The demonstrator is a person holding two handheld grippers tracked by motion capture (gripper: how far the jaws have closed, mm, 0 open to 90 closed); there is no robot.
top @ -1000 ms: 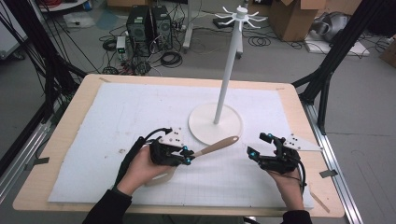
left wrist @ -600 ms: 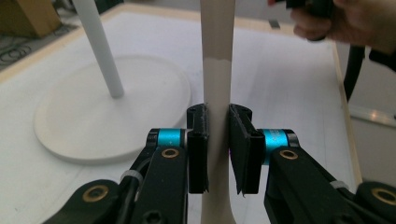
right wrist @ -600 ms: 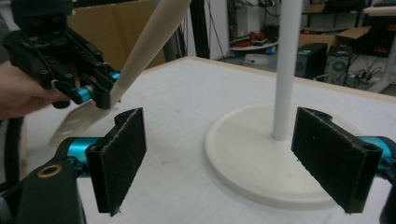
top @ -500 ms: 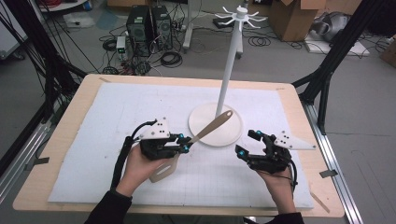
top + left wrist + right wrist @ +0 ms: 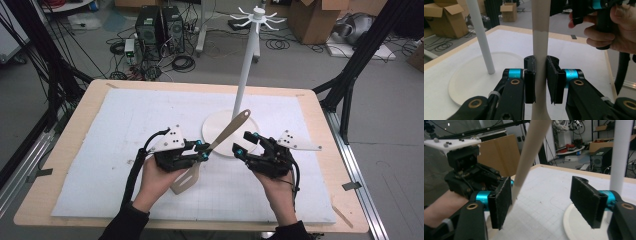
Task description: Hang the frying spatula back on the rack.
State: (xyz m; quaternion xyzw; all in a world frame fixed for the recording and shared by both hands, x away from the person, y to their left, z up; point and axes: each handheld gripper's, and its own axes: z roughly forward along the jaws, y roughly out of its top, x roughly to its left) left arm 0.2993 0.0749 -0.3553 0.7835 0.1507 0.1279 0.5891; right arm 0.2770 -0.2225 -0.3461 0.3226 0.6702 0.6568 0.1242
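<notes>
A beige spatula [image 5: 227, 132] is tilted, its handle rising toward the white stand's pole [image 5: 248, 65] and its blade [image 5: 187, 177] low by the left hand. My left gripper [image 5: 204, 150] is shut on the spatula's handle [image 5: 540, 37], both pads pressing it. My right gripper [image 5: 242, 143] is just right of the handle, open, its jaws having just been closing. In the right gripper view the handle [image 5: 531, 152] runs past the left pad [image 5: 501, 202], and nothing is pinched in the right gripper [image 5: 544, 200].
The stand's round base [image 5: 212, 131] lies on a white mat [image 5: 125, 125] covering a wooden table [image 5: 320, 165]. Hooks [image 5: 257, 15] crown the pole. Black frame posts [image 5: 360, 55] flank the table. Computers [image 5: 157, 25] and cardboard boxes [image 5: 312, 20] sit on the floor beyond.
The left gripper has raised the spatula off the mat and tipped its handle up. The right gripper has moved left and up toward the handle, with its jaws narrower.
</notes>
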